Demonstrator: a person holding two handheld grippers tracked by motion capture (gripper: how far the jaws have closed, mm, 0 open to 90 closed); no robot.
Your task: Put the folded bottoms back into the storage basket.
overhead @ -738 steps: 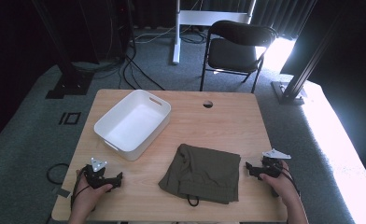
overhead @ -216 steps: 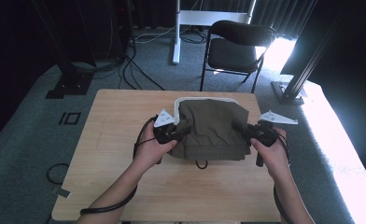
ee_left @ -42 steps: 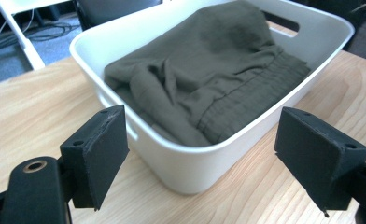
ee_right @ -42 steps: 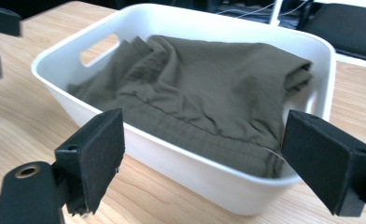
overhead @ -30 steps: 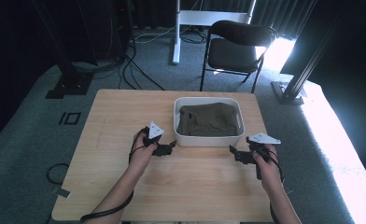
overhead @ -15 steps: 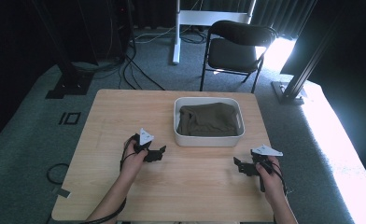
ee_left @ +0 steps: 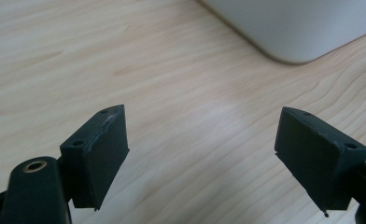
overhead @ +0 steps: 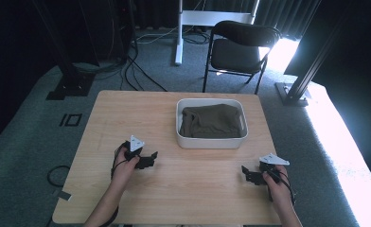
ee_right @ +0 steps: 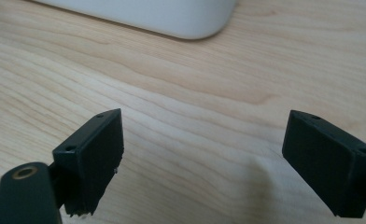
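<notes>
A folded olive-green garment [overhead: 209, 121] lies inside a white rectangular tub [overhead: 211, 142] at the middle right of the wooden table [overhead: 183, 189]. My left gripper [overhead: 153, 155] rests low over the table, left of the tub's near corner, open with nothing between its jaws. The same gripper [ee_left: 200, 156] looks at bare wood with the tub's rounded corner [ee_left: 293, 28] ahead. My right gripper [overhead: 244, 173] sits near the table's front right, open and holding nothing. In the right gripper view the gripper [ee_right: 203, 161] faces the tub's corner [ee_right: 172, 16] across bare wood.
A black folding chair [overhead: 240, 49] stands on the grey carpet beyond the table's far edge. Cables [overhead: 141, 66] and a black stand base [overhead: 70, 87] lie at the far left. A black metal post [overhead: 311, 61] rises at the right, beside bright light on the floor.
Both grippers have drawn back from the tub toward the table's near side over the last second, open throughout. Earlier the garment lay loose on the table; it now lies folded in the tub.
</notes>
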